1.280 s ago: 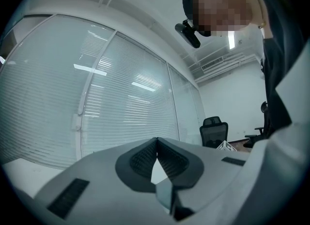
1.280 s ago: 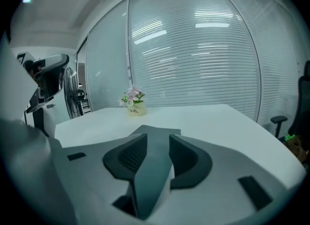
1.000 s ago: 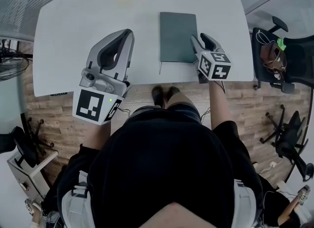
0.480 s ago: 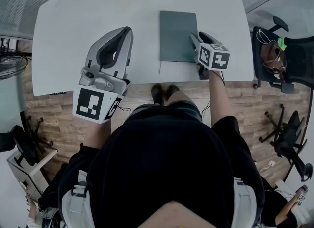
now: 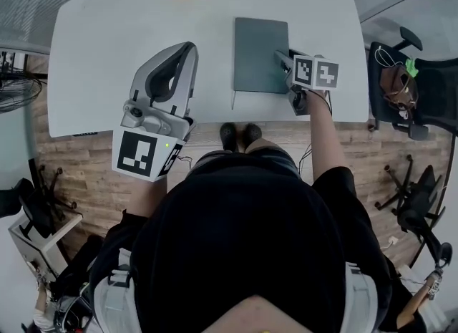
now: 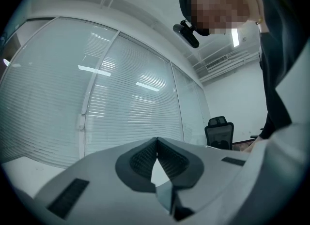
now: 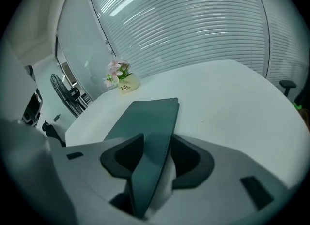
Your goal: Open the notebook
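- Change: against the view of a second ago, the right hand-held gripper (image 5: 286, 61) sits lower and tips more steeply down, and its marker cube is now over the notebook's 3 o'clock edge.
- Its jaws have just been opening and now stand wide apart. The right gripper view shows the edge of the dark grey-green rectangular notebook (image 5: 259, 52) running between them, with the pads not pressing on it.
- The left hand-held gripper (image 5: 184, 49) is unmoved. It hangs at 9 o'clock of the notebook, well apart from it, with its jaws closed tip to tip on nothing.
- The notebook is in the same place. It lies flat and closed on the white surface (image 5: 107, 38), toward the 3 o'clock side of the surface's middle, its near short end close to the 6 o'clock rim.
- Meaning for the task: judged as the approach stage. The jaws straddle the edge ready to close, and no cover is lifted yet.
- Orientation: in the head view the long axis runs 12 to 6 o'clock and the short ends face 12 and 6.
- A thin strip hangs out at the near 7 o'clock corner. The spine probably lies along the 9 o'clock side and the free edge at 3 o'clock, but no view settles this.
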`<state>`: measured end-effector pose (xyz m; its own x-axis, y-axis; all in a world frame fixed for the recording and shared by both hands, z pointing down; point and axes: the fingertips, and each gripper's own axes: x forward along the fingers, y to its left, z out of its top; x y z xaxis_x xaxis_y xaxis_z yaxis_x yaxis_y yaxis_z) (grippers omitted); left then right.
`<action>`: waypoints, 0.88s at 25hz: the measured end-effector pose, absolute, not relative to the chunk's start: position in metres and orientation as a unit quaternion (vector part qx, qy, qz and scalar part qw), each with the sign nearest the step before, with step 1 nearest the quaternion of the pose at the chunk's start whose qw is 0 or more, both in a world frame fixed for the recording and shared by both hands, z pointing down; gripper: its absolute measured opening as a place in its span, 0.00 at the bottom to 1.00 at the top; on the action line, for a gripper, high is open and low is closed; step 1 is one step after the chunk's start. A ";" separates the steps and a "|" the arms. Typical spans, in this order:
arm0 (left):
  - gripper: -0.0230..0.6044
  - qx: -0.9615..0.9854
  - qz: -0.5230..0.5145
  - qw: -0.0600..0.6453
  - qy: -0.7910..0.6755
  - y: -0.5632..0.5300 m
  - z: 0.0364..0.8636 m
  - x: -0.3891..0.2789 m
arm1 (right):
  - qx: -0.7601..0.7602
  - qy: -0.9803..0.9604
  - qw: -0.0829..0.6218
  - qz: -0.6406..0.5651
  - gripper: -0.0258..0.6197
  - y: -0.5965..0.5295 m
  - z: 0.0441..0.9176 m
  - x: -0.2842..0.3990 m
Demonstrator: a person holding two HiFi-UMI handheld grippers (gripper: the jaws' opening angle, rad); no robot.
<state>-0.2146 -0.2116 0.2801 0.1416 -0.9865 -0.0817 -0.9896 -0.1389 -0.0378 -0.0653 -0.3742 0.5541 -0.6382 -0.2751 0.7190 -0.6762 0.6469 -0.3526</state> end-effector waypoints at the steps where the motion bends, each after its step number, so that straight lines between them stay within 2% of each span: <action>1: 0.06 -0.752 0.018 0.040 0.657 -0.211 0.280 -0.214 | 0.280 -0.848 0.321 0.316 0.32 -0.374 0.553 -0.066; 5: 0.06 -0.745 0.020 0.039 0.665 -0.212 0.275 -0.209 | 0.297 -0.850 0.315 0.299 0.28 -0.375 0.552 -0.063; 8: 0.06 -0.742 0.020 0.043 0.669 -0.213 0.270 -0.202 | 0.308 -0.852 0.310 0.288 0.19 -0.378 0.550 -0.060; 15: 0.06 -0.735 0.015 0.042 0.677 -0.216 0.271 -0.186 | 0.279 -0.856 0.310 0.306 0.16 -0.381 0.551 -0.062; 22: 0.06 -0.727 0.004 0.053 0.685 -0.221 0.267 -0.167 | 0.258 -0.872 0.289 0.298 0.07 -0.385 0.546 -0.062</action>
<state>-0.1669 -0.2210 0.2665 0.0628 -0.9949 -0.0787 -0.9958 -0.0573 -0.0710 -0.0621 -0.3853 0.5458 -0.6996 -0.2787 0.6580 -0.6232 0.6885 -0.3709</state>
